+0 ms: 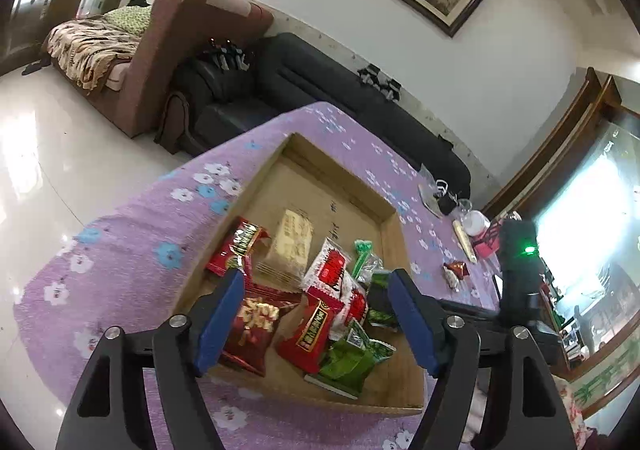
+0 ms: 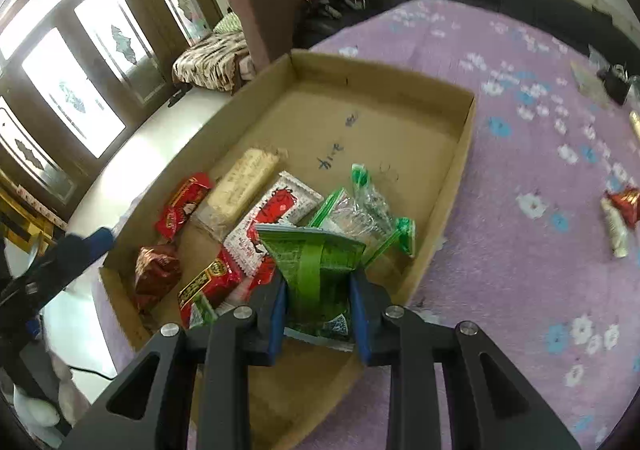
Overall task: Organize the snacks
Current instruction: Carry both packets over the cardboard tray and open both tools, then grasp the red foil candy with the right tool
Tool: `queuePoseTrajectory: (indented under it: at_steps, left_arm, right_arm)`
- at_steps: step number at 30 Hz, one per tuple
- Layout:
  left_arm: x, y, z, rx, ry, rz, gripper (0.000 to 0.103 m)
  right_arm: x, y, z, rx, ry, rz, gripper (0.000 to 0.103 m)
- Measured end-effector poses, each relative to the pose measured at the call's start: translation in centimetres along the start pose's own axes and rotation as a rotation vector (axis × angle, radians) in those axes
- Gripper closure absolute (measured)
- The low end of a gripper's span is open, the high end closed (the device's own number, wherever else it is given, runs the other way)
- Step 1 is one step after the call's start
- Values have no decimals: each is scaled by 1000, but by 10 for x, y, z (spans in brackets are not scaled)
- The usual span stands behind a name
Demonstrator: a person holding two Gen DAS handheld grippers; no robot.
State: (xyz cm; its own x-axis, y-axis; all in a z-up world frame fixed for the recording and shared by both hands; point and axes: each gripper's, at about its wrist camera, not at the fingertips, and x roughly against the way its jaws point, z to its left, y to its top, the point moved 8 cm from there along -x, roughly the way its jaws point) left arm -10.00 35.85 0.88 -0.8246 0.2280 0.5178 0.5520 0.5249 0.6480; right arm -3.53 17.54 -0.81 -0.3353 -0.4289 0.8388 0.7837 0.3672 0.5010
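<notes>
Right tool (image 2: 318, 314) pinches a green packet (image 2: 316, 270) and holds it over the near end of the box (image 2: 466, 138), I judge to drop it among the snacks already there. My left tool (image 1: 316, 314) hangs spread over the box, nothing between its pads, so its load looks delivered. One red snack (image 2: 622, 206) lies on the desk (image 2: 500, 270) right of the box, well apart. Beyond the box, a purple flowered cloth, then sofas (image 1: 320, 70) by the wall.

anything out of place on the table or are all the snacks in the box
Not all. A red snack packet and a pale packet beside it lie loose on the purple tablecloth, outside the cardboard box. The right gripper holds a green packet above the box.
</notes>
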Motion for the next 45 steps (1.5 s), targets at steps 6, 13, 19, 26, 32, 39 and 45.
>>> queuePoseTrajectory:
  at_steps: [6,13,19,26,32,39,45]
  left_arm:
    - [3,-2,5,20,-1,2,24]
    - [4,-6,-8,30,5,14,24]
    - [2,-14,-46,-57,-16,35,23]
    - [-9,-33,-78,-137,-31,91,23]
    - [-23,-54,-119,-221,-71,144,23]
    - [-41,-83,-155,-315,-110,225,23]
    - [-50,-96,-168,-343,-121,261,23]
  right_arm:
    - [11,3,2,-3,1,-63,68]
    - [54,2,-16,-56,18,-171,53]
    - [80,-14,-74,-163,-17,-214,52]
    - [121,-51,-186,-371,-130,-270,52]
    - [146,-89,-263,-510,-222,-290,52]
    - [129,-86,-286,-538,-199,-256,52]
    - [103,-15,-303,-559,-182,-257,50]
